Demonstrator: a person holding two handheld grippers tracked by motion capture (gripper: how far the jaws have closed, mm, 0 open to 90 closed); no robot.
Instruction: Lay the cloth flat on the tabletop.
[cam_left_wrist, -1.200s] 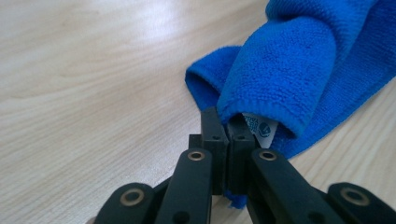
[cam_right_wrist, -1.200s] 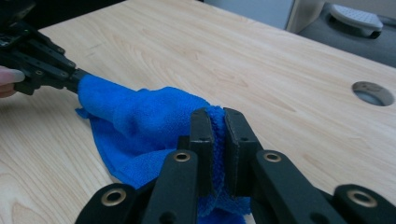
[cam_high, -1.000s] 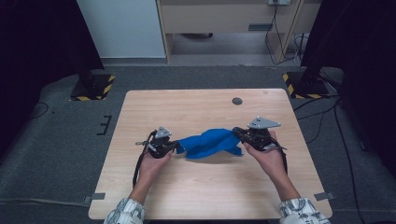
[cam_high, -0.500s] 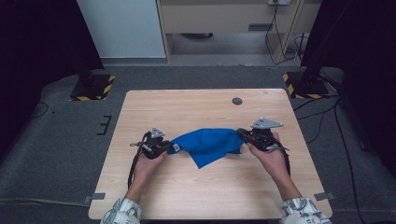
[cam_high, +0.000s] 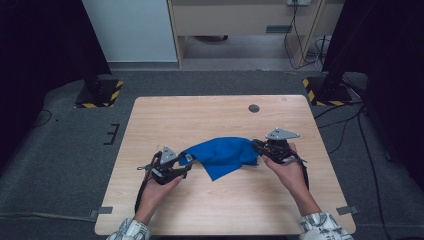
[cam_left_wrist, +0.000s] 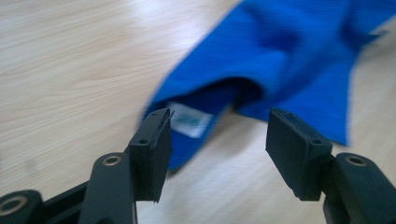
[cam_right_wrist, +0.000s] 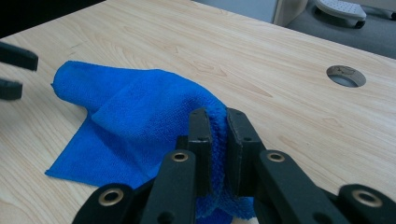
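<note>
A blue cloth (cam_high: 222, 155) lies partly folded in the middle of the wooden table (cam_high: 210, 112). My right gripper (cam_high: 257, 146) is shut on its right edge, and the right gripper view shows the blue cloth (cam_right_wrist: 140, 116) pinched between the jaws of the right gripper (cam_right_wrist: 219, 116). My left gripper (cam_high: 187, 161) is open at the cloth's left corner. In the left gripper view the blue cloth (cam_left_wrist: 280, 70) and its white label (cam_left_wrist: 189, 120) lie just beyond the spread jaws of the left gripper (cam_left_wrist: 217, 128), which hold nothing.
A round cable hole (cam_high: 254, 108) sits in the table near the far right, also seen as a cable hole (cam_right_wrist: 345, 76) in the right gripper view. Dark stands with striped feet (cam_high: 100, 92) flank the table on the floor. Bare wood surrounds the cloth.
The left gripper has let go of the cloth's left corner and its jaws have opened. The cloth has spread and settled lower on the table. The right gripper keeps its hold.
</note>
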